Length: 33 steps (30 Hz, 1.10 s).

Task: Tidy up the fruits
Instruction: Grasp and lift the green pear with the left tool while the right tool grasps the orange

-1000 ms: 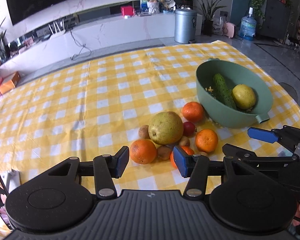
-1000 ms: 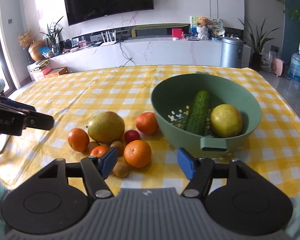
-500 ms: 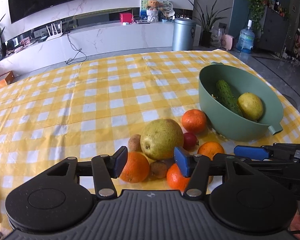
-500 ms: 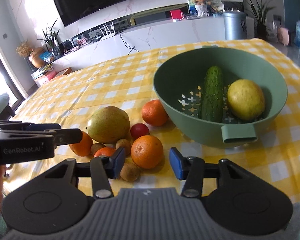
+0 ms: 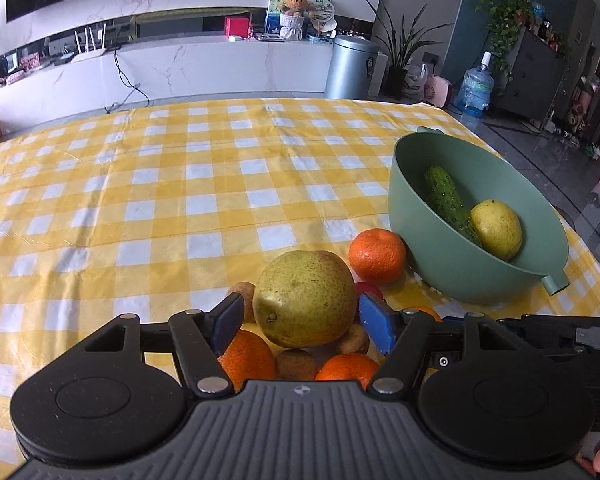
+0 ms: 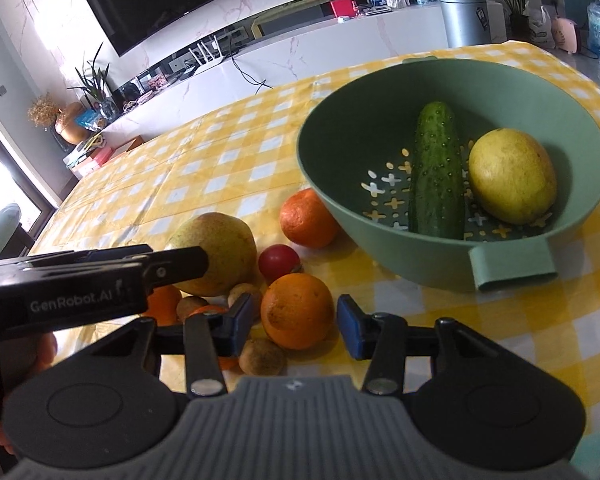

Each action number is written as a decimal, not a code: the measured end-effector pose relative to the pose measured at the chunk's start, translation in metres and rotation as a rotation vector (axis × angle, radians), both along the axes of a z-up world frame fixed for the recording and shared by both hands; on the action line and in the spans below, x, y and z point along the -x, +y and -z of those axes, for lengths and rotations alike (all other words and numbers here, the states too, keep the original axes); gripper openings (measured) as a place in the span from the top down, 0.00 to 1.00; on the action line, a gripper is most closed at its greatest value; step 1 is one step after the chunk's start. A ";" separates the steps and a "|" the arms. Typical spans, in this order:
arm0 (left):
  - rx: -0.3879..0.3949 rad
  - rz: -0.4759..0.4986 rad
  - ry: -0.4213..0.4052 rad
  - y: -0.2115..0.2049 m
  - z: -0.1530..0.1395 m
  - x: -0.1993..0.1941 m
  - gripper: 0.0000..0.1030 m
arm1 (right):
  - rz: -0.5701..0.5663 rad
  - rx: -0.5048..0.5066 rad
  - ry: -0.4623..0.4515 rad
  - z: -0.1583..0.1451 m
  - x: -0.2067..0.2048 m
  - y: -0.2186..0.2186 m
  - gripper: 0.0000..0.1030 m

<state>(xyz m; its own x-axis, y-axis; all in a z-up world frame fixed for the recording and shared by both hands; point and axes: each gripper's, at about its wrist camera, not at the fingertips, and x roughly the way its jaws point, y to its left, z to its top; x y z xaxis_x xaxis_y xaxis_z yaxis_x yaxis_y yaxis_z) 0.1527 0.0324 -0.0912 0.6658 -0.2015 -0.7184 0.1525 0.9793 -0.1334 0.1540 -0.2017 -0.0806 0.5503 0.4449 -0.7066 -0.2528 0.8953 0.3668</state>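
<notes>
Left gripper (image 5: 300,322) spreads wide around the big pear (image 5: 304,298), right gripper (image 6: 296,318) gapes at an orange (image 6: 297,311), both bound for the green bowl (image 6: 380,256), I reckon.

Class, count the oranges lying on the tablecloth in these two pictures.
4: one beside the green bowl at; one between the right gripper's fingers at; two near the left gripper at and. Others may be hidden.

Both tools have moved in: left tool (image 5: 300,326) now straddles the pear (image 5: 305,298), right tool (image 6: 296,326) an orange (image 6: 297,310).
</notes>
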 end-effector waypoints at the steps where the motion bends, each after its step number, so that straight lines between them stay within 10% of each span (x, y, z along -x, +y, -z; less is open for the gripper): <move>1: 0.002 0.001 0.001 0.000 0.000 -0.001 0.25 | -0.001 0.003 -0.004 0.000 0.000 0.001 0.56; 33: 0.032 -0.020 -0.022 -0.007 0.015 -0.005 0.29 | -0.010 0.042 0.007 0.007 -0.006 0.006 0.60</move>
<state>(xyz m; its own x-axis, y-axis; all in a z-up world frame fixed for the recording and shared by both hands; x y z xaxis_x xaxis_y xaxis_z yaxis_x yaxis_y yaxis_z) 0.1581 0.0257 -0.1065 0.6852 -0.2105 -0.6972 0.1358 0.9775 -0.1616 0.1600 -0.1956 -0.0875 0.5412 0.4197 -0.7287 -0.2593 0.9076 0.3303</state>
